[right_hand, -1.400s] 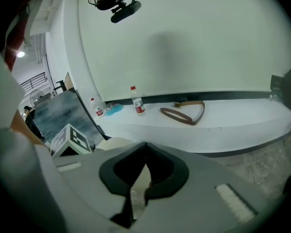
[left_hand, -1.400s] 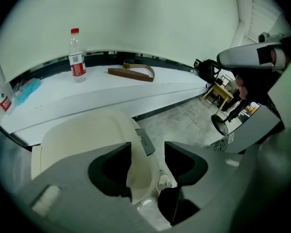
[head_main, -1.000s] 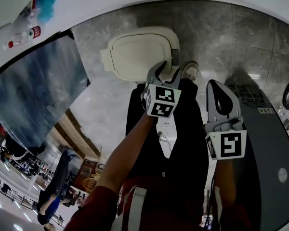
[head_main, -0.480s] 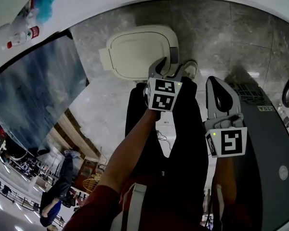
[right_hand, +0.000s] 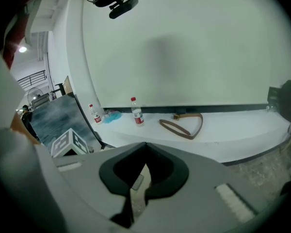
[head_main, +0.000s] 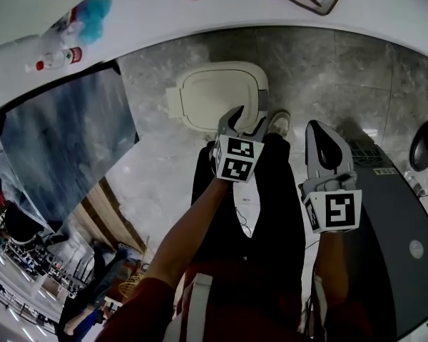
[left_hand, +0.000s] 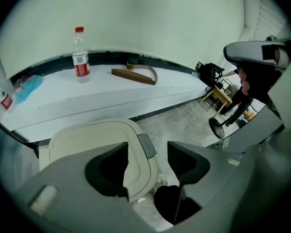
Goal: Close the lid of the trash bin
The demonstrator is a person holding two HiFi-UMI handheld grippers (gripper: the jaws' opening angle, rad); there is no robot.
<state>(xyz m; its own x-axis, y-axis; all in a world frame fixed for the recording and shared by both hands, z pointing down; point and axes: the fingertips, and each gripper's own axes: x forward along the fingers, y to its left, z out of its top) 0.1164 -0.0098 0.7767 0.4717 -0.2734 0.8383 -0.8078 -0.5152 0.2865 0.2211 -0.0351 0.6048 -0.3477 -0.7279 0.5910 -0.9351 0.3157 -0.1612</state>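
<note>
The trash bin point(head_main: 217, 95) stands on the grey stone floor with its cream lid point(left_hand: 87, 140) lying flat and closed. A grey tab point(left_hand: 146, 145) sits at the lid's right edge. My left gripper point(head_main: 248, 120) hovers above the lid's near right corner, apart from it. Its jaws have just been opening and stand wide, with nothing between them point(left_hand: 148, 144). My right gripper point(head_main: 318, 127) hangs to the right, over the floor beside the bin. It is shut and empty, its tips meeting point(right_hand: 145, 143).
A curved white ledge point(left_hand: 106, 93) behind the bin carries a water bottle point(left_hand: 80, 59), a brown strap point(left_hand: 136, 74) and a blue cloth point(left_hand: 28, 87). A dark grey cabinet point(head_main: 399, 226) stands at the right and a reflective panel point(head_main: 64, 141) at the left. The person's dark trousers and shoe point(head_main: 279, 123) are just before the bin.
Both grippers have lifted a little away from the bin. The left gripper's jaws have come off the lid's right edge, and the lid still lies flat.
</note>
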